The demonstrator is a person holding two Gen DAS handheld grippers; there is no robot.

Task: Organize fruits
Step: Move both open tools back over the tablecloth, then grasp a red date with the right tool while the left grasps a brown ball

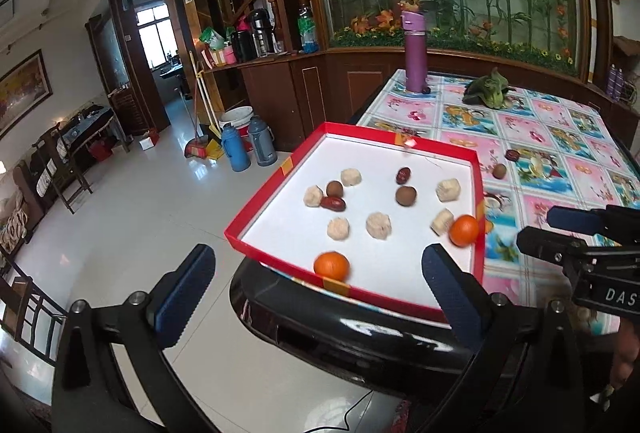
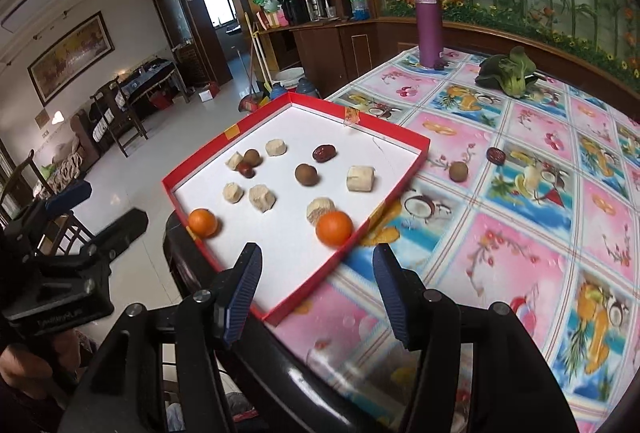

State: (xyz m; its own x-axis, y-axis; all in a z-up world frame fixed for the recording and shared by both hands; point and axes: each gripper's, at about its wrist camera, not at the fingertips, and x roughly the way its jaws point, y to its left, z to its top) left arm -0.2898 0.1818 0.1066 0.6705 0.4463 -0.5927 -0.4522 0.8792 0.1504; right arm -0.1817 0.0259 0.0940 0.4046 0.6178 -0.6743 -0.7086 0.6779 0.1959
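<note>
At your 12 o'clock the red tray (image 2: 416, 141) is crowded with fruit; its raised rim blocks low entry. From 1 to 3 o'clock the tablecloth (image 2: 520, 253) lies open, barring one longan (image 2: 458, 171) and one date (image 2: 495, 155).

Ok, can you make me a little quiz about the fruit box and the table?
1. How many oranges lie in the red box?
2. True or false: the purple bottle stands inside the box.
3. Which is closest to the right gripper? A) the leafy vegetable B) the orange by the box's right wall C) the brown fruit on the tablecloth

Key: 1. Two, the other sits near the front corner. 2. False, it stands on the table beyond the box. 3. B.
</note>
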